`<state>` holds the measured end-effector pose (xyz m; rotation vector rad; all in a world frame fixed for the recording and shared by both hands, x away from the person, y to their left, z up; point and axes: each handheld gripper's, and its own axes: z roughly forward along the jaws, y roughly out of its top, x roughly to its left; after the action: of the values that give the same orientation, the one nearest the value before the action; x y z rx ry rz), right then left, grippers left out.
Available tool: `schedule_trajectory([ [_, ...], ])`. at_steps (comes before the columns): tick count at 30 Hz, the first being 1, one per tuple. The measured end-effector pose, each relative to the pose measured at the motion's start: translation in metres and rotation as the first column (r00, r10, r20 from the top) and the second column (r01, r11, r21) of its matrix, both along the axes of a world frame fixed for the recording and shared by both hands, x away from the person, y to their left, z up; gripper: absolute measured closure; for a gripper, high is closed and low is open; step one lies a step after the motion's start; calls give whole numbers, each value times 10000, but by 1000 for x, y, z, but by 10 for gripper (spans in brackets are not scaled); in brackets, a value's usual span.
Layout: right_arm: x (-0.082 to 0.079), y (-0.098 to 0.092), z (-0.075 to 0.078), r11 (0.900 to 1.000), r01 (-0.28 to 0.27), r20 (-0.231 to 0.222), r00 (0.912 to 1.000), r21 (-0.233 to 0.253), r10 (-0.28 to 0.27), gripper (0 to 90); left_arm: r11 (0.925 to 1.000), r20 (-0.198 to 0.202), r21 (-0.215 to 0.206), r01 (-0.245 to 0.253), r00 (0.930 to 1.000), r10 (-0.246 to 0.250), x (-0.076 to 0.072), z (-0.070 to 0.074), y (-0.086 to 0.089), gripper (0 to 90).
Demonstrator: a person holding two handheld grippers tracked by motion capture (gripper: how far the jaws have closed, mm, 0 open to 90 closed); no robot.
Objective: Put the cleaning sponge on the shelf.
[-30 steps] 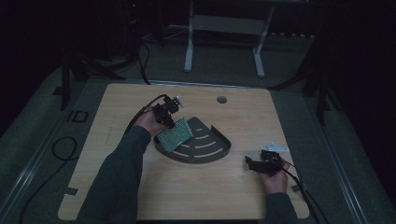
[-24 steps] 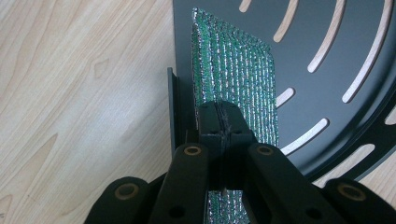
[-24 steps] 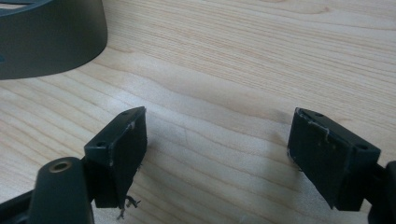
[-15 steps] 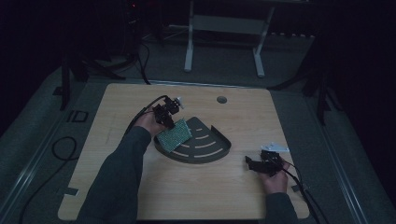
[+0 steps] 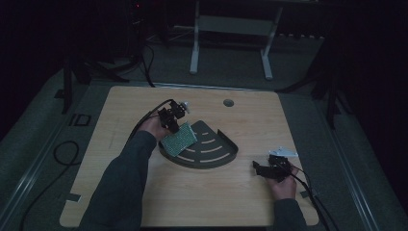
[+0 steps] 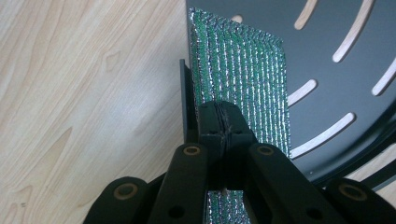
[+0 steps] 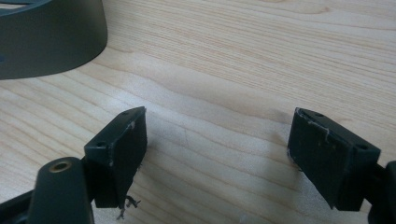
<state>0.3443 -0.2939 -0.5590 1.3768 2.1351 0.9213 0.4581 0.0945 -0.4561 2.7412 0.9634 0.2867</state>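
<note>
1. High view, left arm: the forearm in a dark sleeve (image 5: pixel 126 178) enters from the bottom edge and extends forward and slightly rightward across the wooden table (image 5: pixel 144 202). The left hand (image 5: pixel 153 127) is at the left edge of the dark fan-shaped slotted tray (image 5: pixel 211 154).
2. High view, left gripper (image 5: pixel 174 120): it points down toward the tray. A green scouring pad (image 5: pixel 179 139) hangs from it, tilted, with its lower part over the tray's left corner. A black cable arcs from the gripper back toward the sleeve.
3. High view, right arm: the right hand (image 5: pixel 283 185) rests low on the table, well apart from the tray, near the right edge. The right gripper (image 5: pixel 260 168) points left toward the tray. A small white item (image 5: pixel 284 153) lies just beyond it; its nature cannot be determined.
4. Left gripper view: the two black jaws are pressed together on the near edge of the green scouring pad (image 6: pixel 243 84). The pad extends away from the jaws, along the straight edge of the tray (image 6: pixel 336 93). Whether the far end touches the tray floor cannot be determined. Bare table (image 6: pixel 84 93) is at the left.
5. Right gripper view: the jaws stand wide apart with nothing between them, just above the table (image 7: pixel 224 84). The tray's curved outer wall (image 7: pixel 46 37) is at the upper left.
</note>
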Motion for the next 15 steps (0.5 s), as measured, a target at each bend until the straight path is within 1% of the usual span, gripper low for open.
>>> schedule_trajectory([
  [9,0,0,0,10000,-2,2,10000,-1,2,193,9994,121,339,-57,9999,53,1,-3,-1,892],
  [15,0,0,0,10000,-2,2,10000,-1,2,193,9994,154,330,-80,9999,75,1,-4,-2,887],
])
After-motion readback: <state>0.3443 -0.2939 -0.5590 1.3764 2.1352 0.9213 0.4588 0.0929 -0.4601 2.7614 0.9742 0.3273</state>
